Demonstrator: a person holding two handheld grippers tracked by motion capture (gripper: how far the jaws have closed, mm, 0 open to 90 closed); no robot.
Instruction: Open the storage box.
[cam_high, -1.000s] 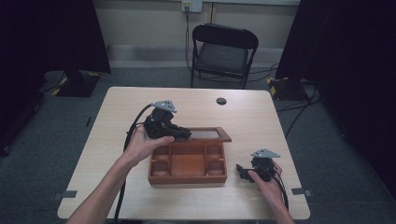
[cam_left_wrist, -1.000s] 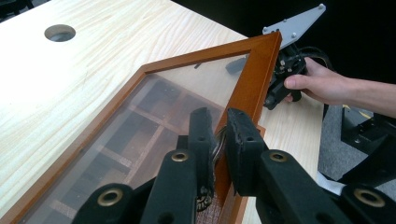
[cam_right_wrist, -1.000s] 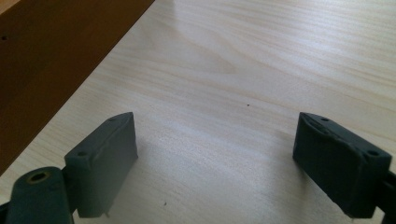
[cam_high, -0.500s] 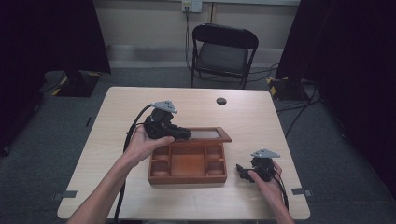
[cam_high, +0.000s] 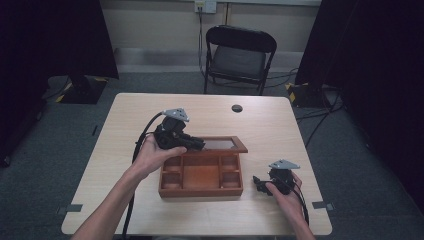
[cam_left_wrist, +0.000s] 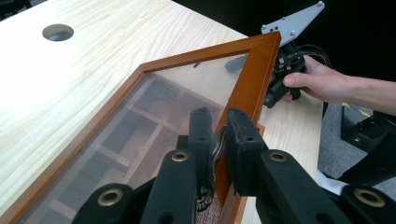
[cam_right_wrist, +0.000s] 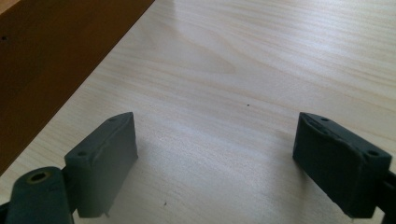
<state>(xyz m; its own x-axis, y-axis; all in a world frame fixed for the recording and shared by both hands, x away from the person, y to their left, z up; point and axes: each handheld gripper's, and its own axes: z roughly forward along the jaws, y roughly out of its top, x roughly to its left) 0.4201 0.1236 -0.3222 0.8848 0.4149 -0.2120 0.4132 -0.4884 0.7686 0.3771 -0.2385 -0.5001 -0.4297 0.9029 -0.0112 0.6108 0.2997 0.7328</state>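
A brown wooden box (cam_high: 200, 189) with several small compartments stands open near the table's front middle. Its glass-paned lid (cam_high: 223, 144) is raised at the back. My left gripper (cam_high: 197, 144) is shut on the lid's wooden frame (cam_left_wrist: 252, 74), one jaw on each side of the rail, and the compartments show through the glass (cam_left_wrist: 140, 107). My right gripper (cam_high: 257, 182) rests on the table to the right of the box, open with nothing between its fingers (cam_right_wrist: 107, 149). The box's side wall (cam_right_wrist: 46, 56) lies just to its left.
A round cable hole (cam_high: 237, 108) sits in the tabletop at the far middle. A black folding chair (cam_high: 240, 55) stands beyond the table's far edge. Bare table (cam_high: 280, 135) lies right of and behind the box. Dark curtains hang on both sides.
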